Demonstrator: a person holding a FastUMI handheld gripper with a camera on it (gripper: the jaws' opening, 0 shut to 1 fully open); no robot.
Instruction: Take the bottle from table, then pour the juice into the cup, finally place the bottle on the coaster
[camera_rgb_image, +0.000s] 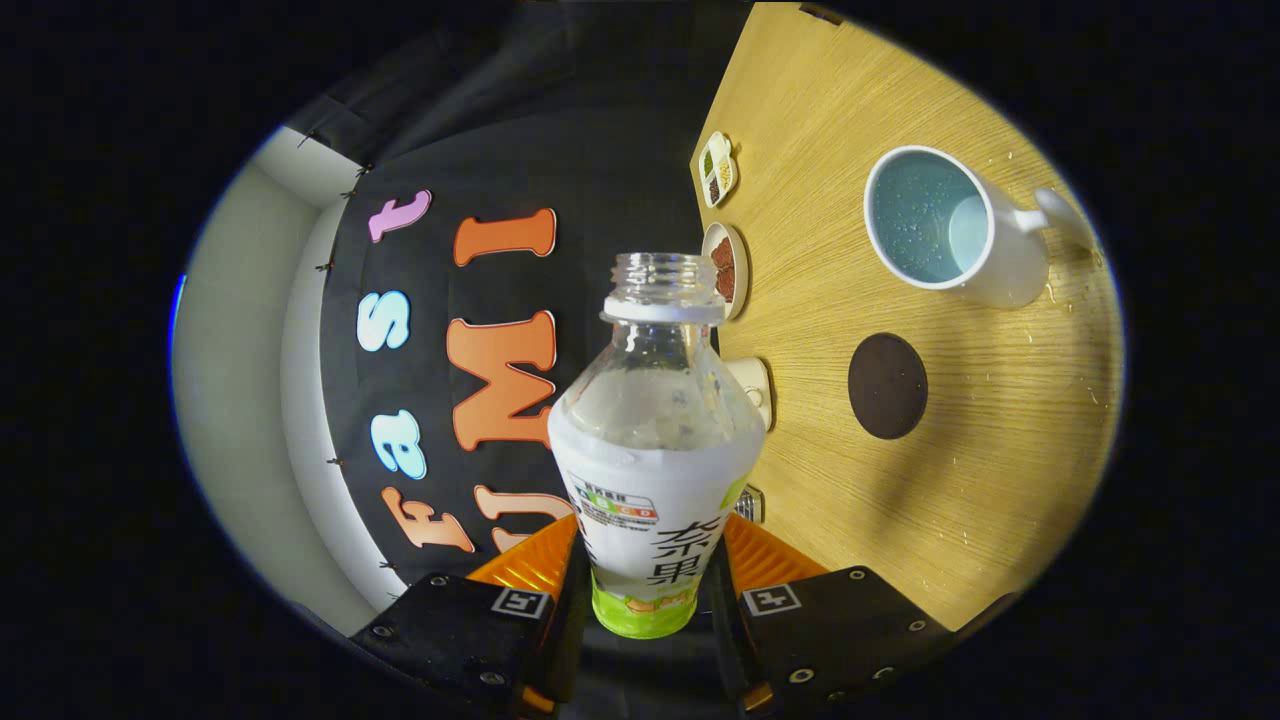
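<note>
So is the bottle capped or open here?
Open: the bottle, gripped between the fingers, shows a bare threaded neck with no cap.

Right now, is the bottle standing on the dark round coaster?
No. The bottle is clamped between the gripper fingers, while the coaster lies bare on the table beside the cup.

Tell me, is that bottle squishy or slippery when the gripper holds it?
Probably a bit squishy: the bottle looks like thin clear plastic, clamped between the gripper fingers. Its glossy label could be slippery, so a firm squeeze helps. With the cap off, it would likely spill onto the table if squeezed hard or tipped.
</note>
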